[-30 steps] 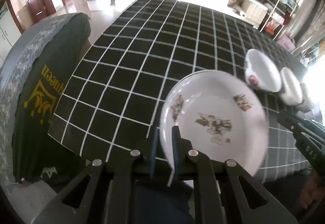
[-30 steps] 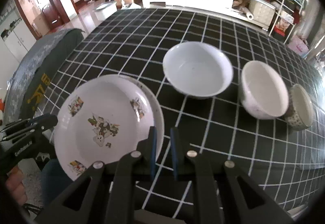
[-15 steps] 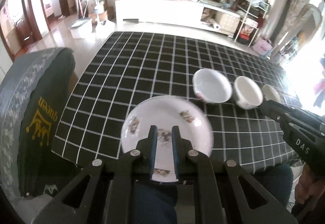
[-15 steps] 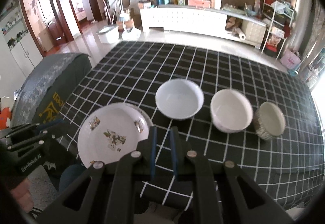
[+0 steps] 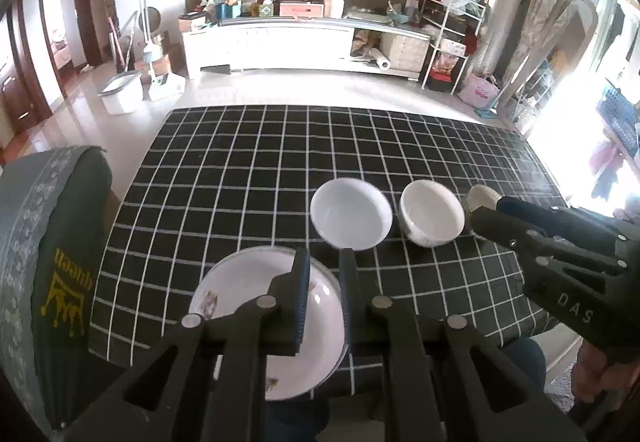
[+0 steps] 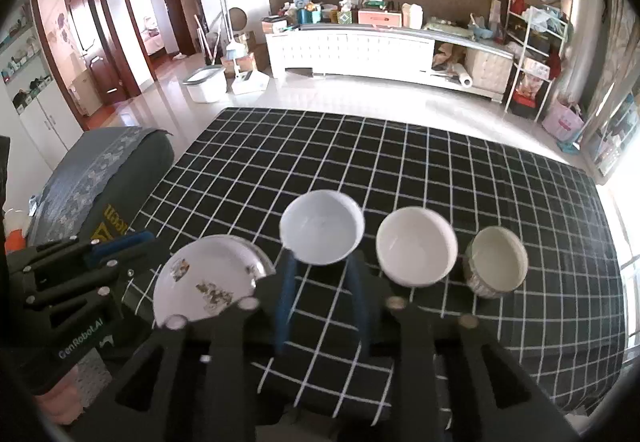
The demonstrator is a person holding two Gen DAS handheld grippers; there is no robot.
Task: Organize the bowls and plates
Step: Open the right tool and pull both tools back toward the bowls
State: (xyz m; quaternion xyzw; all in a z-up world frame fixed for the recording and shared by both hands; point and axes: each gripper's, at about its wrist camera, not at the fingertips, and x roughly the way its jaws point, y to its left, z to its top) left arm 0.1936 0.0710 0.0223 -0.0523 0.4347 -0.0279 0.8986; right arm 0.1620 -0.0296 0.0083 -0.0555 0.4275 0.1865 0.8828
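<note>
Two stacked white plates with flower prints [image 5: 256, 282] [image 6: 208, 278] lie at the near left edge of the black checked table [image 5: 360, 145]. Three bowls stand in a row to their right: a wide white bowl [image 5: 351, 213] [image 6: 322, 228], a deeper white bowl [image 5: 432, 217] [image 6: 416, 246] and a small patterned bowl [image 6: 496, 262], partly hidden in the left wrist view [image 5: 482, 197]. My left gripper [image 5: 323, 258] is open and empty above the plates' right edge. My right gripper [image 6: 322, 266] is open and empty, at the wide bowl's near rim.
A grey covered chair [image 5: 44, 242] with yellow lettering stands at the table's left side. The far half of the table holds nothing. Beyond it are a white cabinet [image 5: 304, 41], a bucket [image 5: 122, 91] and shelves [image 6: 532, 53].
Both grippers pulled back and up from the table, so the view widened. The left gripper let go of the plate and both grippers opened. The plate now lies on the stack.
</note>
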